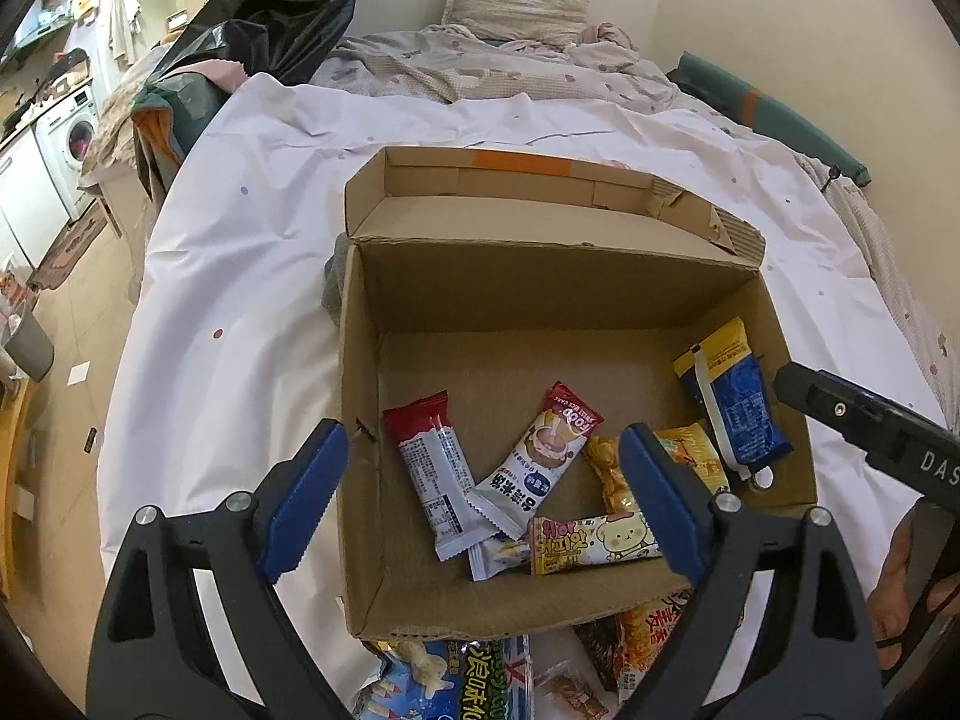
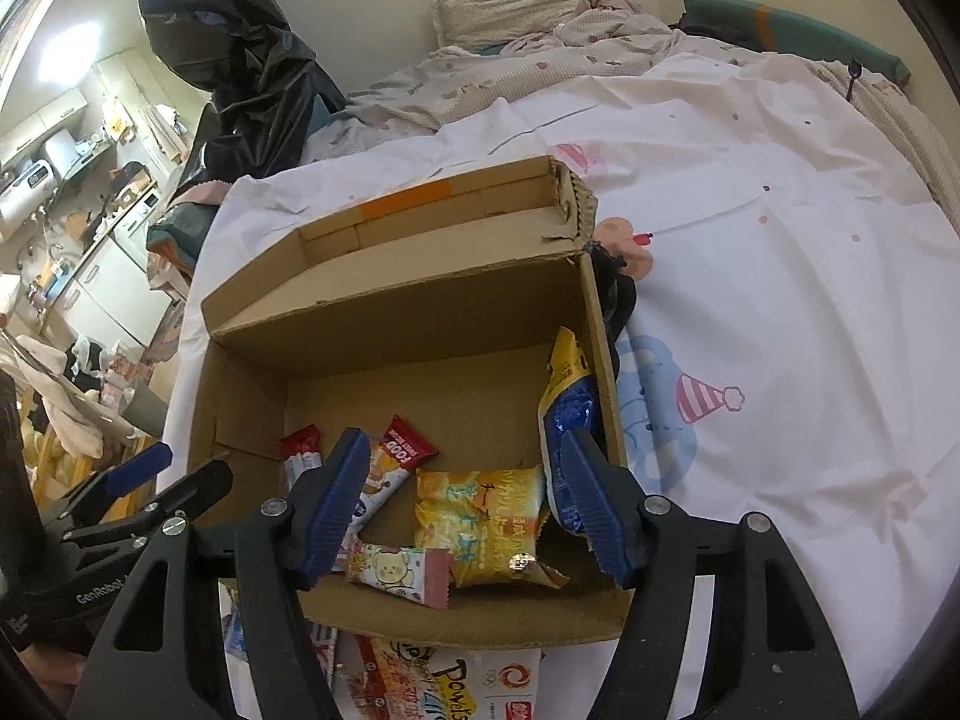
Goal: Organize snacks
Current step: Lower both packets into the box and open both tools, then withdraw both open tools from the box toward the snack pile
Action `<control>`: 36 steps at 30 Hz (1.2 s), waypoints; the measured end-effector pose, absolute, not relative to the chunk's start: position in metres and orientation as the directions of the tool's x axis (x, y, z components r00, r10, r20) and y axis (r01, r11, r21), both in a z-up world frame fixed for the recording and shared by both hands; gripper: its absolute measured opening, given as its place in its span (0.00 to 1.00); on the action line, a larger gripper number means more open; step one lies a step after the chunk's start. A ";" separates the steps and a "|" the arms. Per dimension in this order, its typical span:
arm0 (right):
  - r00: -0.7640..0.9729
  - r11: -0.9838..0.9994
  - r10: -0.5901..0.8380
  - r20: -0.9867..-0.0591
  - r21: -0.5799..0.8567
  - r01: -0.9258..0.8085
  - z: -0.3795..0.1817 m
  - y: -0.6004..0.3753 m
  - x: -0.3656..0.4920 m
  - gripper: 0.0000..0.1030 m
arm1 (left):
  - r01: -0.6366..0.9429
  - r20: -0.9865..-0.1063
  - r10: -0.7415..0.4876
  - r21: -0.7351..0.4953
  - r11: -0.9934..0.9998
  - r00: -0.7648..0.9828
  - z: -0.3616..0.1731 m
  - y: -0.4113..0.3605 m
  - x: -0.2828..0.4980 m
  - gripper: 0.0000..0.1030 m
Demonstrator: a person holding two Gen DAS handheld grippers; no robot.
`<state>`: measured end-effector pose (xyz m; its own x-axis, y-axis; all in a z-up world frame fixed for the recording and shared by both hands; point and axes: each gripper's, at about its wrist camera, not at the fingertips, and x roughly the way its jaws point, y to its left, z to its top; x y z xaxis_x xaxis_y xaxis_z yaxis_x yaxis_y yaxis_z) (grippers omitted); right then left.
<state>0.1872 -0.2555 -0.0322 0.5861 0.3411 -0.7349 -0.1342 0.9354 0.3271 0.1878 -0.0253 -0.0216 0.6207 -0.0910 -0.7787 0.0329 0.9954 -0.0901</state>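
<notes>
An open cardboard box [image 1: 360, 396] [image 2: 390, 312] sits on the bed. Inside lie a red-and-white bar [image 1: 432, 474], a FOOD packet [image 1: 540, 456], a yellow cartoon bar [image 1: 594, 543] and a blue-and-yellow pouch [image 1: 729, 396] leaning on the right wall. My left gripper [image 1: 483, 501] hovers open above the box's near left part, with nothing between its fingers. My right gripper [image 2: 465, 504] hovers open over the near right part. A yellow packet [image 2: 486, 522] lies on the box floor below it, untouched. The blue-and-yellow pouch [image 2: 567, 420] stands just past its right finger.
More snack packs [image 1: 456, 678] [image 2: 456, 690] lie on the white sheet [image 1: 240, 276] just in front of the box. A rumpled blanket [image 1: 480, 60] and pillow are behind it. A black bag [image 1: 282, 6] hangs far left. The bed's left edge drops to the floor.
</notes>
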 end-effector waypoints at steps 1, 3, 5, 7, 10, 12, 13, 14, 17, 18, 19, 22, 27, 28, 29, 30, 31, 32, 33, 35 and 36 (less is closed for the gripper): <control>0.587 0.935 0.343 -0.733 0.329 -0.135 -0.031 -0.255 0.187 0.67 | 0.033 -0.777 -0.091 -0.090 0.995 0.622 -0.021 -0.025 0.186 0.87; 0.590 0.933 0.347 -0.729 0.332 -0.138 -0.029 -0.255 0.184 0.67 | 0.037 -0.775 -0.090 -0.086 0.996 0.626 -0.020 -0.025 0.182 0.87; 0.590 0.931 0.352 -0.726 0.337 -0.141 -0.028 -0.255 0.181 0.67 | 0.042 -0.773 -0.089 -0.081 0.996 0.629 -0.019 -0.025 0.178 0.87; 0.593 0.928 0.358 -0.721 0.344 -0.141 -0.025 -0.255 0.177 0.67 | 0.047 -0.768 -0.092 -0.080 0.996 0.634 -0.016 -0.024 0.173 0.87; 0.594 0.927 0.360 -0.719 0.345 -0.144 -0.023 -0.256 0.170 0.67 | 0.050 -0.760 -0.086 -0.070 0.996 0.644 -0.012 -0.022 0.167 0.87; 0.592 0.926 0.363 -0.720 0.348 -0.145 -0.022 -0.257 0.164 0.67 | 0.053 -0.756 -0.078 -0.057 0.997 0.649 -0.010 -0.020 0.161 0.87; 0.589 0.926 0.365 -0.721 0.349 -0.146 -0.022 -0.257 0.161 0.67 | 0.055 -0.757 -0.076 -0.052 0.997 0.649 -0.010 -0.020 0.159 0.87; 0.587 0.925 0.366 -0.722 0.352 -0.144 -0.021 -0.258 0.157 0.67 | 0.057 -0.756 -0.076 -0.051 0.997 0.650 -0.009 -0.019 0.157 0.87; 0.582 0.919 0.377 -0.720 0.368 -0.140 -0.019 -0.261 0.148 0.67 | 0.052 -0.753 -0.074 -0.053 0.997 0.653 -0.007 -0.015 0.149 0.87; 0.581 0.918 0.380 -0.720 0.372 -0.139 -0.018 -0.262 0.145 0.67 | 0.049 -0.754 -0.074 -0.055 0.997 0.653 -0.007 -0.014 0.147 0.87; 0.580 0.916 0.383 -0.719 0.376 -0.140 -0.018 -0.263 0.143 0.67 | 0.043 -0.756 -0.073 -0.059 0.997 0.651 -0.007 -0.012 0.144 0.87; 0.575 0.911 0.391 -0.719 0.393 -0.127 -0.019 -0.267 0.132 0.67 | 0.025 -0.766 -0.071 -0.072 0.997 0.639 -0.008 -0.006 0.137 0.87; 0.554 0.899 0.410 -0.725 0.422 -0.113 -0.025 -0.270 0.117 0.67 | -0.005 -0.777 -0.065 -0.087 0.996 0.627 -0.010 0.003 0.125 0.87; 0.549 0.900 0.411 -0.728 0.422 -0.113 -0.026 -0.269 0.113 0.67 | -0.011 -0.779 -0.062 -0.088 0.996 0.624 -0.011 0.005 0.122 0.87; 0.544 0.899 0.412 -0.731 0.422 -0.114 -0.027 -0.269 0.110 0.67 | -0.015 -0.783 -0.060 -0.088 0.996 0.620 -0.012 0.005 0.120 0.87; 0.537 0.899 0.414 -0.735 0.423 -0.114 -0.029 -0.269 0.106 0.67 | -0.018 -0.788 -0.060 -0.089 0.996 0.612 -0.013 0.007 0.117 0.87; 0.532 0.898 0.416 -0.738 0.424 -0.114 -0.031 -0.269 0.104 0.67 | -0.018 -0.795 -0.060 -0.089 0.996 0.604 -0.016 0.006 0.116 0.87; 0.523 0.898 0.418 -0.743 0.426 -0.113 -0.034 -0.268 0.100 0.67 | -0.013 -0.809 -0.066 -0.090 0.996 0.585 -0.020 0.006 0.114 0.87; 0.518 0.897 0.420 -0.746 0.428 -0.112 -0.035 -0.268 0.098 0.67 | -0.009 -0.818 -0.072 -0.094 0.996 0.571 -0.023 0.006 0.112 0.87; 0.504 0.897 0.420 -0.755 0.429 -0.106 -0.040 -0.268 0.093 0.67 | -0.015 -0.829 -0.076 -0.101 0.995 0.554 -0.029 0.008 0.107 0.87; 0.491 0.897 0.422 -0.763 0.429 -0.104 -0.044 -0.268 0.091 0.67 | -0.017 -0.833 -0.075 -0.101 0.995 0.548 -0.031 0.008 0.106 0.87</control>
<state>0.0905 -0.2680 -0.0437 0.4906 0.4218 -0.7625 -0.1039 0.8971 0.4294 0.1057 0.0084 -0.0306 0.5481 -0.0754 -0.8330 -0.0166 0.9947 -0.1010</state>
